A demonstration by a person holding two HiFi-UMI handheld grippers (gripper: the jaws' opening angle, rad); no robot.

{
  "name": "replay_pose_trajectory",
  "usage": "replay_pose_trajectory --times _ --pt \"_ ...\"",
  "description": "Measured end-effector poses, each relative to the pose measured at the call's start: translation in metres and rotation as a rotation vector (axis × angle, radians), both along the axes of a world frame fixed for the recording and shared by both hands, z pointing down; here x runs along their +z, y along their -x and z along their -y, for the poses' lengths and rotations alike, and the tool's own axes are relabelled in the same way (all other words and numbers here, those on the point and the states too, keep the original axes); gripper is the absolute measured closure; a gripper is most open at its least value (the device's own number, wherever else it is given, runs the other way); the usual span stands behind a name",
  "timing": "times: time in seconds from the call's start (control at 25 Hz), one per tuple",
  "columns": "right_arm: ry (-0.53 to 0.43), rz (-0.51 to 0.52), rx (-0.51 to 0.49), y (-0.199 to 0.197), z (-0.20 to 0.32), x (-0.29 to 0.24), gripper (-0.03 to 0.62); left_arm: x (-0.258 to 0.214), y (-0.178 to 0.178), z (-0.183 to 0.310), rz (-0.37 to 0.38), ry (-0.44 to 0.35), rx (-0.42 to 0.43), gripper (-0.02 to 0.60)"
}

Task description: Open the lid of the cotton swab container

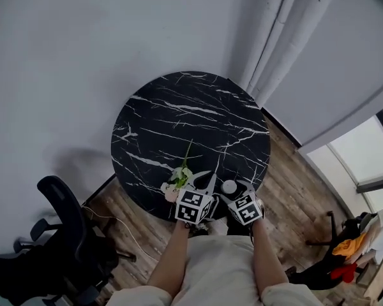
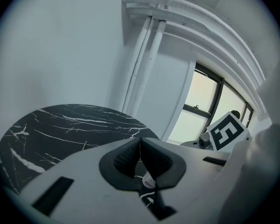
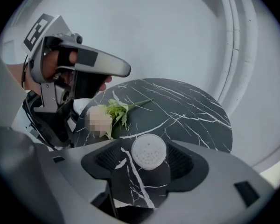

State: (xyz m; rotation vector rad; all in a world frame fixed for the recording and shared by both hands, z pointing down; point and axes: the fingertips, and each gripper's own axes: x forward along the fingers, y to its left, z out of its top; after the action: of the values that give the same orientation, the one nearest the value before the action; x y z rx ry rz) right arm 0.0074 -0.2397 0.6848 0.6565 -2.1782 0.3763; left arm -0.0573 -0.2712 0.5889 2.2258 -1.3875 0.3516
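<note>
The cotton swab container (image 3: pixel 149 150) is a small round tub with a white dotted top. It stands near the front edge of the black marble table (image 1: pixel 191 113). My right gripper (image 3: pixel 148 168) is open, its pads on either side of the tub with small gaps. In the head view the container (image 1: pixel 228 187) sits just ahead of the right gripper (image 1: pixel 235 195). The left gripper (image 1: pixel 209 178) hovers beside it on the left, jaws shut on nothing. In its own view the left gripper (image 2: pixel 140 149) has both pads pressed together.
A pale rose with green leaves (image 1: pixel 179 177) lies on the table just left of the left gripper, also seen in the right gripper view (image 3: pixel 113 113). A black office chair (image 1: pixel 64 234) stands on the wooden floor at the left. White curtains (image 1: pixel 274 37) hang behind the table.
</note>
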Motion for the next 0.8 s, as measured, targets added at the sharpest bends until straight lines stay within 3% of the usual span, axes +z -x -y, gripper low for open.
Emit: replay_pose_trajectory --times 0.16,0.48,0.64,0.8 --pt "-0.028 -0.048 0.049 -0.004 0.007 0.006 0.303 0.009 0.006 -0.001 -0.032 0.024 -0.011 0.56" --pt "-0.062 -0.16 -0.008 0.002 0.013 0.019 0.304 0.017 0.023 -0.017 -0.016 0.044 0.0 0.56" --pt "-0.086 -0.055 0.04 0.011 0.03 -0.011 0.304 0.012 0.032 -0.018 -0.004 0.025 0.002 0.56" --pt "-0.154 0.038 0.086 0.011 0.059 -0.068 0.304 0.007 0.021 -0.018 0.037 -0.014 0.058 0.559"
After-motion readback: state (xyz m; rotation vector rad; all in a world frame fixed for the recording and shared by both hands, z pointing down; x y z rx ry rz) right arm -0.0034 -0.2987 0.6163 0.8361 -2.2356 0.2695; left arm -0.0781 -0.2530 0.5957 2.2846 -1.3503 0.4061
